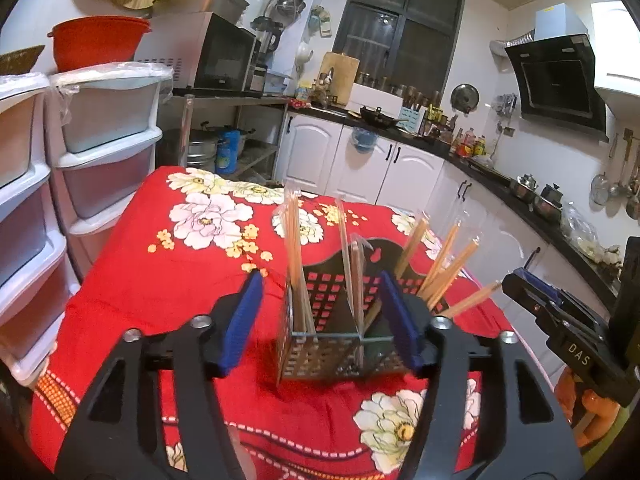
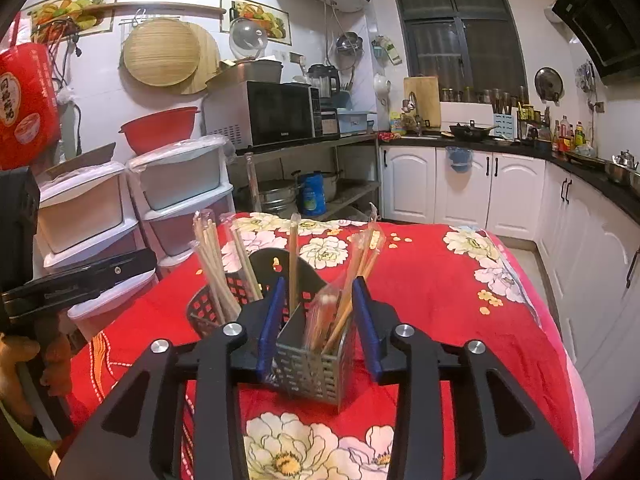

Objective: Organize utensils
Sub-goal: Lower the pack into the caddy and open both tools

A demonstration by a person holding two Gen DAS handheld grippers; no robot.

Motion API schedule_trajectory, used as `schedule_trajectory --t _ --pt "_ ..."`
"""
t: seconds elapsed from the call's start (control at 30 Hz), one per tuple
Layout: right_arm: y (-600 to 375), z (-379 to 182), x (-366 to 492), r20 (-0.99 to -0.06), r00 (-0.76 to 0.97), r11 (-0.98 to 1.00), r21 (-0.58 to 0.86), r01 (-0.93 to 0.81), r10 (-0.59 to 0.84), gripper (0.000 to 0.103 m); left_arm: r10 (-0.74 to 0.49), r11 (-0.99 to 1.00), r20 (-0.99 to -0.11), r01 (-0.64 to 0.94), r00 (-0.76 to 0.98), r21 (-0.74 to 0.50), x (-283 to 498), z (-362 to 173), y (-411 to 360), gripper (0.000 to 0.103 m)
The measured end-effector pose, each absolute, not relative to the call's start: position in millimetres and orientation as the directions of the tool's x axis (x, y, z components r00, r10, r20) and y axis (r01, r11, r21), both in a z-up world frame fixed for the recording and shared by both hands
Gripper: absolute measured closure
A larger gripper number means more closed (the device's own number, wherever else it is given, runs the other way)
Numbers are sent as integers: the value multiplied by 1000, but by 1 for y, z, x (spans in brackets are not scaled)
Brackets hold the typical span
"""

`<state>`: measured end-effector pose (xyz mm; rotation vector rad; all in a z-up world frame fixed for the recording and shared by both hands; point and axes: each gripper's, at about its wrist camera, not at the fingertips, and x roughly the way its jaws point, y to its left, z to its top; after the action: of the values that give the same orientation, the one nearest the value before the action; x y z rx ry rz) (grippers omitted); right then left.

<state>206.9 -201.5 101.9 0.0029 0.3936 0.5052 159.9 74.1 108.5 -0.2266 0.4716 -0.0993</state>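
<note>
Standing at the middle of the red flower-printed tablecloth [image 1: 172,280]: a perforated grey metal utensil caddy with dividers [image 1: 320,354], backed by a black plastic lattice basket [image 2: 208,308]. Leaning upright in the caddy's compartments: clear-wrapped wooden chopsticks [image 1: 295,240], with more fanning toward two o'clock in the left wrist view. Hovering over the near side of the caddy: the left black gripper with blue pads [image 1: 320,312], jaws spread wide, pinching nothing, one pad at nine o'clock of the caddy, the other just beside its three o'clock edge. Straddling the caddy's near corner: the right black gripper with blue pads [image 2: 320,328], jaws also spread, gripping nothing, wrapped chopsticks rising between the pads. Reading "DAS" in white on the right gripper's body at four o'clock in the left wrist view. Hanging at ten o'clock in the right wrist view: a red bag with Chinese characters [image 2: 26,100], too blurred for reading.
</note>
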Motion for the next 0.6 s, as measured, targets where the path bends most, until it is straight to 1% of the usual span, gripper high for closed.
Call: schedule_trajectory --t 0.07,0.1,0.13,0.27,0.3,0.33,0.37,0.4,0.47,0.6 --pt "-204 102 200 -365 802 876 97 -473 473 62 -148 970 -439 44 886 -240 153 108 75 46" --pt "-204 102 196 -364 802 875 96 -474 474 61 -147 970 -440 42 886 -239 151 108 75 43" --pt "-206 101 192 -364 802 875 96 -474 474 58 -145 970 -441 40 886 -239 148 107 75 37" --pt "-209 99 178 -362 800 873 96 -479 479 48 -151 970 -447 44 882 -241 137 104 75 30" --pt "-209 97 175 -363 799 872 95 -479 479 46 -150 970 -448 44 881 -239 134 103 74 25" --pt "-209 96 172 -365 799 873 94 -479 478 42 -149 971 -450 44 881 -236 131 102 74 21" --pt "-211 93 167 -365 800 874 94 -477 476 38 -149 971 -450 45 880 -234 129 101 74 20" --pt "-211 92 164 -364 801 875 95 -475 474 36 -150 972 -451 46 880 -232 125 100 73 18" --pt "-213 88 158 -367 800 875 98 -474 475 30 -154 972 -455 50 877 -231 118 95 73 12" --pt "-216 80 147 -378 797 876 102 -471 472 24 -161 970 -470 52 868 -238 109 85 71 12"
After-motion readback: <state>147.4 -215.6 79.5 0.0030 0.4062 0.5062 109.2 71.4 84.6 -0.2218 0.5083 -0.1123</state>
